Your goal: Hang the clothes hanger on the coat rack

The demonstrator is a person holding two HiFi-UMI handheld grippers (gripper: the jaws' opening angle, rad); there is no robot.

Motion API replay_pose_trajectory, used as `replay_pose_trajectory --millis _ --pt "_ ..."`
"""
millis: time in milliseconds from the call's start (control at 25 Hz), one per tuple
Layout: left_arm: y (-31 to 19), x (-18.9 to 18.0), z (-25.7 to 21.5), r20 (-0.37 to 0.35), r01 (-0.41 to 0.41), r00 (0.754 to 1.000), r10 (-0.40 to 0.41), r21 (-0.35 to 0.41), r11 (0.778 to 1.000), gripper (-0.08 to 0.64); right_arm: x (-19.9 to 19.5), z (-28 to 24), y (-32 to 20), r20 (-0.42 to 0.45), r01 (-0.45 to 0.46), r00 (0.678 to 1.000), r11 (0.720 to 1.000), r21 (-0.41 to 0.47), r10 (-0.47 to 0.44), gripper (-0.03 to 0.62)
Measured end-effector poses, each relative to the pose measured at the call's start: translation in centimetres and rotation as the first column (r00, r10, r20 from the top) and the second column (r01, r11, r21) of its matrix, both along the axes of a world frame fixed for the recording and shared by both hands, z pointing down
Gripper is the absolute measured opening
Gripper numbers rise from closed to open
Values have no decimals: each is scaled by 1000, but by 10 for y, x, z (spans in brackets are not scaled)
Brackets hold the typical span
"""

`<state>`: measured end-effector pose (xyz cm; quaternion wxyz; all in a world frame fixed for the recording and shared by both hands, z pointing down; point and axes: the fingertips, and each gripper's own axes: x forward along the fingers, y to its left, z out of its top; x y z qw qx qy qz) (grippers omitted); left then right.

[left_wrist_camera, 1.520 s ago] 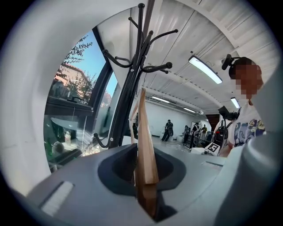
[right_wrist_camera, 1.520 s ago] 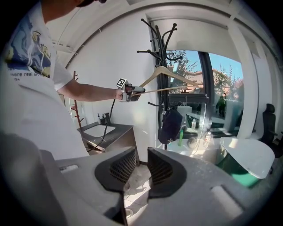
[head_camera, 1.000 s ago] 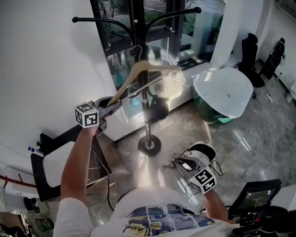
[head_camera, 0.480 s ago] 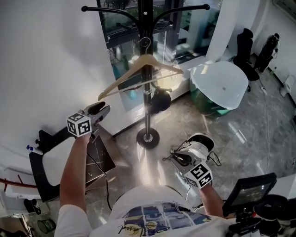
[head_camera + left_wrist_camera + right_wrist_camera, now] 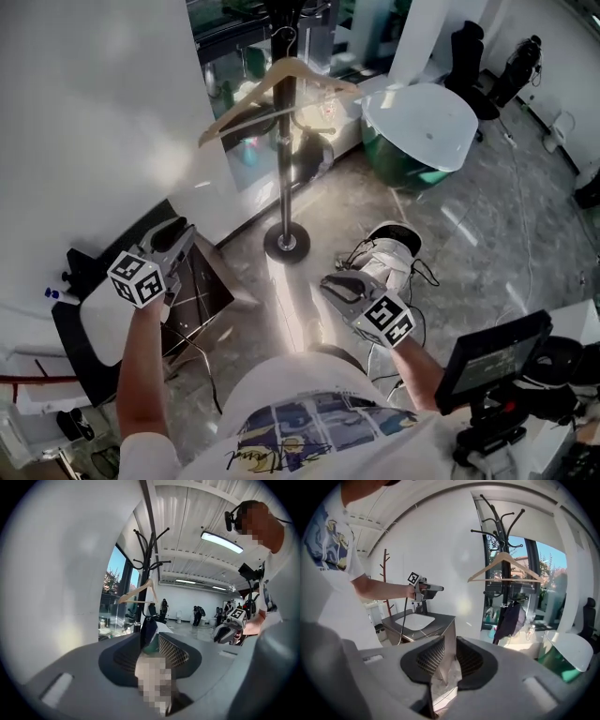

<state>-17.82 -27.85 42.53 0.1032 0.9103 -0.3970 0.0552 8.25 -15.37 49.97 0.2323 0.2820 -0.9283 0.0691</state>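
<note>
- Right tongs point(image 5: 330, 284): held low over the grey floor point(image 5: 469, 244). Jaws stand a narrow gap apart, nothing between them.
- Left tongs point(image 5: 176, 232): held beside a dark cabinet point(image 5: 202, 286) by the white wall. Jaws are spread and have just been closing, with nothing between them.
- Coat rack point(image 5: 281, 169): black pole, upright on a round base on the floor, in front of the window point(image 5: 234, 28).
- Clothes hanger point(image 5: 247, 101): wooden, hangs by its metal hook from the upper part of the coat rack. Well apart from both tongs; neither touches it.
- Dark bag point(image 5: 511, 620): hangs at the pole, below the clothes hanger.
</note>
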Motion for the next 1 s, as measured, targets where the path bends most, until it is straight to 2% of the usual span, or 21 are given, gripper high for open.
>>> replay_pose_trajectory --millis 280,400,600,1000 --pt "96 35 -4 -16 -116 993 116 4 993 94 -39 -18 37 32 2 999 999 43 -4 77" --pt "131 50 -8 -29 -166 986 166 4 986 84 -52 -28 53 43 14 999 998 63 -17 77" --pt "180 71 -18 -54 -242 968 244 32 970 65 -62 -44 80 59 -18 998 997 78 14 72" --pt "241 95 -25 -120 -289 950 287 4 957 20 -87 -68 110 38 16 999 993 115 -21 61"
